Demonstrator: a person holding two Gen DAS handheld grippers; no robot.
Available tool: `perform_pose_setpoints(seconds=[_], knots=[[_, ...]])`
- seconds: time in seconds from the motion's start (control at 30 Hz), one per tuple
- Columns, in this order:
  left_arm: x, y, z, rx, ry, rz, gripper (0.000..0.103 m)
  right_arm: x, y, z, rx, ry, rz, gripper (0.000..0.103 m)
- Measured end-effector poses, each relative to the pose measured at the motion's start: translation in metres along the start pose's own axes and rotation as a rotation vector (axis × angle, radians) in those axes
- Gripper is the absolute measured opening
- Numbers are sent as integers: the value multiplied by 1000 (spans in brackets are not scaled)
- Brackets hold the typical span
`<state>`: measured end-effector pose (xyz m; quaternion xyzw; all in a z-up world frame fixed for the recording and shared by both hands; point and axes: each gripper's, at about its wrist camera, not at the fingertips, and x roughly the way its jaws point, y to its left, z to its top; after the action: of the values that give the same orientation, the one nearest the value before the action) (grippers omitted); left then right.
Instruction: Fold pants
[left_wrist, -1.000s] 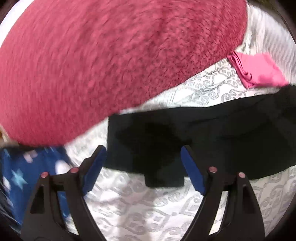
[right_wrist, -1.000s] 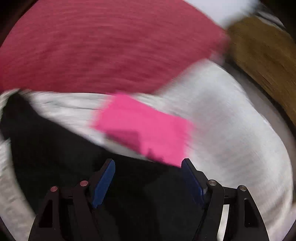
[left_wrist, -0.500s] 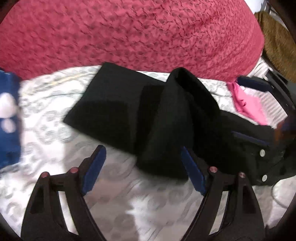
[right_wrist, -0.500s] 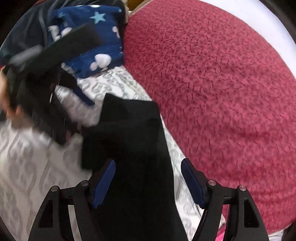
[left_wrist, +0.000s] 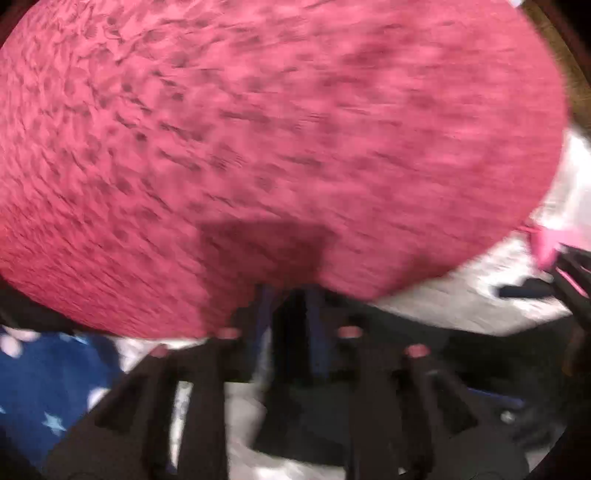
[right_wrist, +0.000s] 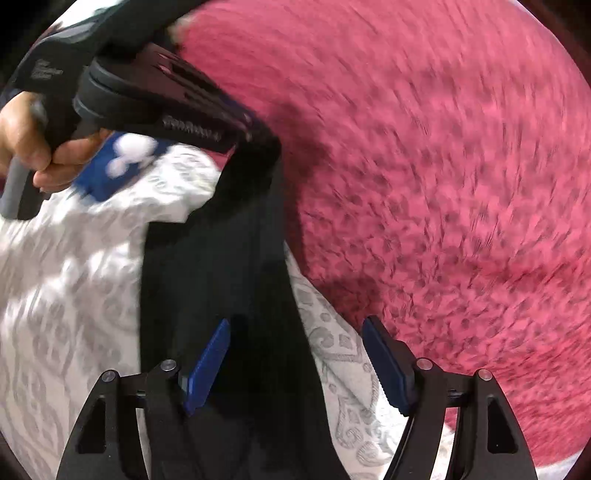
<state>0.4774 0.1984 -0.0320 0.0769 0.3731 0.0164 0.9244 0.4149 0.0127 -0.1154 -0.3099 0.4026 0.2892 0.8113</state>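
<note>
- The black pants (right_wrist: 221, 266) lie on a bed with a white, grey-patterned sheet (right_wrist: 74, 277). In the right wrist view they run as one long dark strip from between the near fingers up and away to the far end, beside a large red textured blanket (right_wrist: 443, 184).
- The left gripper (left_wrist: 291, 306) has its blue-padded fingers drawn close together on a black fold of the pants; the right wrist view shows the same gripper (right_wrist: 258, 138) gripping the far end of the strip, with the person's hand (right_wrist: 33, 147) on its handle.
- The right gripper (right_wrist: 295, 363) stands wide apart and holds nothing. The near part of the pants passes by its left finger (right_wrist: 207, 365), while its right finger (right_wrist: 386, 365) is over bare sheet.
- So the long axis of the pants runs from the right gripper's fingers straight toward the left one. The left holds the far end and the right is nearest the loose near end.
- My judgement: the coming move turns on that line. The held end would be carried along the strip toward the right gripper, or the right would shift a little leftward to centre on the cloth and pinch it.
- Outward from there, a blue garment with white stars (left_wrist: 48, 391) lies on the left and something pink (left_wrist: 550, 243) on the right, both blurred.
</note>
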Motion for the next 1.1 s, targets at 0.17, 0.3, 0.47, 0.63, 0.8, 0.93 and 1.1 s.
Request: perform_pose_setpoints(seconds=[0.17,0.3,0.47,0.63,0.8,0.93,1.1], knots=[[22,13,-41,-121,73,10,60,34,-23,4,128,68,80,75],[23,17,-98,-261,135,-97,60,45,-35,2,227,69,114,75],[39,12,-125,-314,200,-200,60,52,-35,3,286,66,198,68],[37,18,-125,-359,170,-260,58,52,-18,23,274,24,270,62],[21,48,-130,-421,120,-306,58,79,-7,56,275,52,266,65],[10,71,-127,-454,112,-365,58,100,-7,70,354,97,270,3],[12,62,-136,-440,108,-393,58,60,-8,74,354,-14,399,3]])
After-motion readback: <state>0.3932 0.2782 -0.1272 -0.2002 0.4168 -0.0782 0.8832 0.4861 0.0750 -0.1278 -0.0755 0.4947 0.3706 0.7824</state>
